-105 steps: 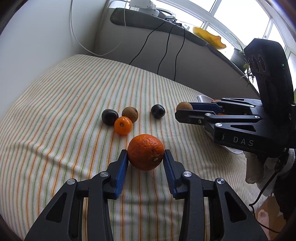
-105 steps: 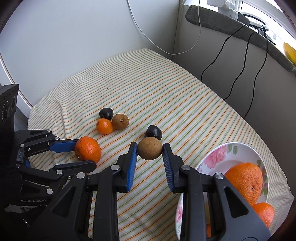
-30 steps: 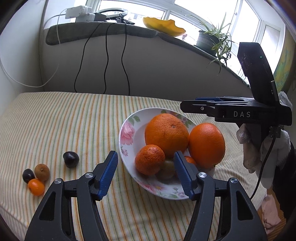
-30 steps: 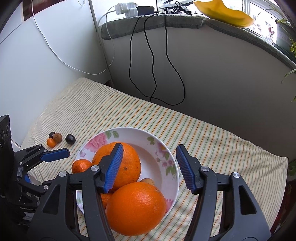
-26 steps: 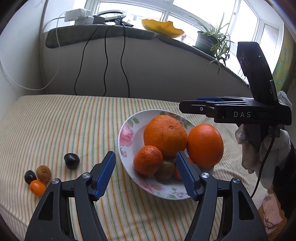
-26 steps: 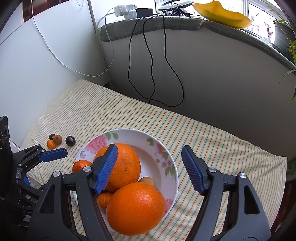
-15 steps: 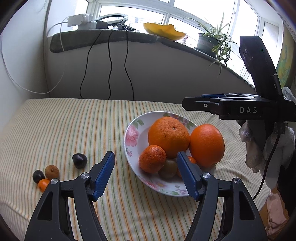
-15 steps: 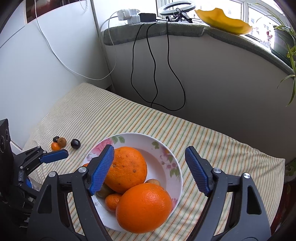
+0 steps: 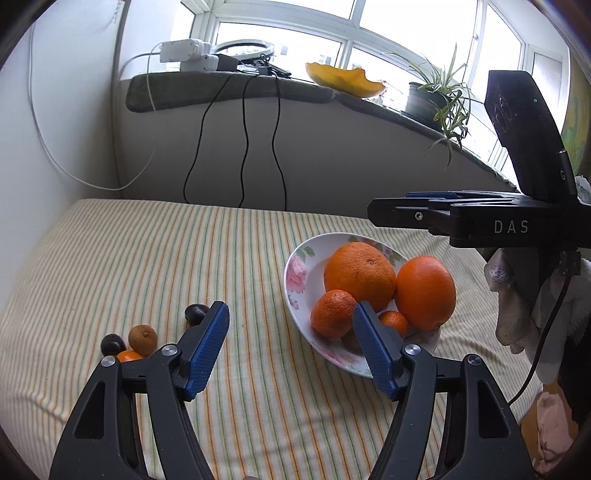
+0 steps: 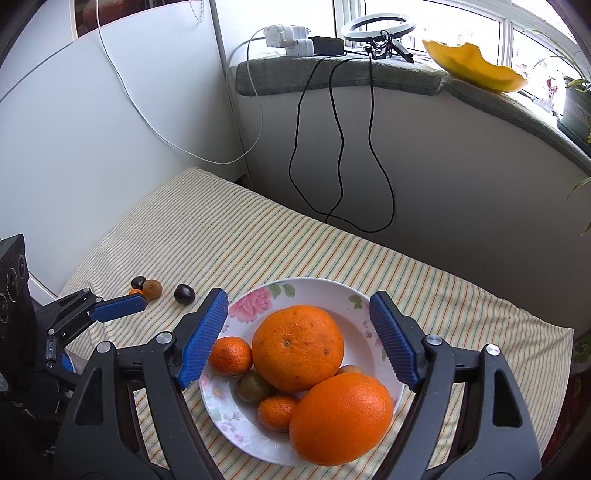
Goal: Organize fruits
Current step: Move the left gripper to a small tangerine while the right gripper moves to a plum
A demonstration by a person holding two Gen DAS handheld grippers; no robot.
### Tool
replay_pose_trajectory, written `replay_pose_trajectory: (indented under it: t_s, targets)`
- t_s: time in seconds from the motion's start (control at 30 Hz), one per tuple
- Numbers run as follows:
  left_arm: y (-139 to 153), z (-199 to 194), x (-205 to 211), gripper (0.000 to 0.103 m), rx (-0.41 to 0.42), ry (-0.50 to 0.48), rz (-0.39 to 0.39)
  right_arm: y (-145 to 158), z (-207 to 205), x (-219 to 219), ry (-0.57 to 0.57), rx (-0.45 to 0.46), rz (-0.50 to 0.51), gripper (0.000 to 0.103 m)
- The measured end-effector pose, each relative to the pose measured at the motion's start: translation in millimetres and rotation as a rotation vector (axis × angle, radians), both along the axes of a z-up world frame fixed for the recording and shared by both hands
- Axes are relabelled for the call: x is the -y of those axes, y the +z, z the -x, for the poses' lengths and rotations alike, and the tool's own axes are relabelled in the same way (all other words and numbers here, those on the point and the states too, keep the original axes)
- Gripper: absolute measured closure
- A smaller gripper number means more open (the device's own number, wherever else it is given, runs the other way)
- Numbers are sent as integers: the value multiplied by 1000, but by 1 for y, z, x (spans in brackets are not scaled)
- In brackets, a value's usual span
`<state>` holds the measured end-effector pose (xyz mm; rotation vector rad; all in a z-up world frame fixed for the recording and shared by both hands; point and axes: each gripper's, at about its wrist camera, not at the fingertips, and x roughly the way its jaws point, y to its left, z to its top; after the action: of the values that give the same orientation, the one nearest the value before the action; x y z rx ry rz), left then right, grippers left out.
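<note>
A white floral plate (image 10: pixel 321 291) (image 9: pixel 299 273) on the striped cloth holds two big oranges (image 10: pixel 297 347) (image 10: pixel 341 417), two mandarins (image 10: pixel 231 356) and small brownish fruits (image 10: pixel 253 386). My right gripper (image 10: pixel 297 341) is open and empty above the plate. My left gripper (image 9: pixel 291 343) is open and empty over the cloth, left of the plate. Left on the cloth lie a dark plum (image 9: pixel 194 313) (image 10: pixel 184 293), a brown fruit (image 9: pixel 142 338), a second dark fruit (image 9: pixel 112 343) and a small mandarin (image 9: pixel 127 355).
A grey wall with hanging black cables (image 10: pixel 332 147) rises behind the table. The sill above carries chargers (image 10: pixel 288 38), a ring light (image 10: pixel 378 24), a yellow dish (image 10: pixel 476 70) and a potted plant (image 9: pixel 432 99). The table's right edge lies just past the plate.
Both grippers, which held an orange and a brown fruit, have let them go in the plate. Both have since pulled back and up, jaws wide open.
</note>
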<state>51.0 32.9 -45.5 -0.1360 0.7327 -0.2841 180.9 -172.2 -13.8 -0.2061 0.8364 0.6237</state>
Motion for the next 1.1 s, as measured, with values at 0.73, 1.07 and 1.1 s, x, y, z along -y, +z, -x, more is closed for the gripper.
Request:
replay_pose_trajectory:
  t_s: [0.73,1.07,1.1]
  targets:
    - [-33,17,-99,45,-68,173,36,-25,10,-92,174,-89,0,21]
    - [-47,14,-104,58,-98,155,43,-50,11,-131,263,-177,57,39]
    - [-49,13,-104,58,-102,154,44,-53,10,-134,265,-182,67,40]
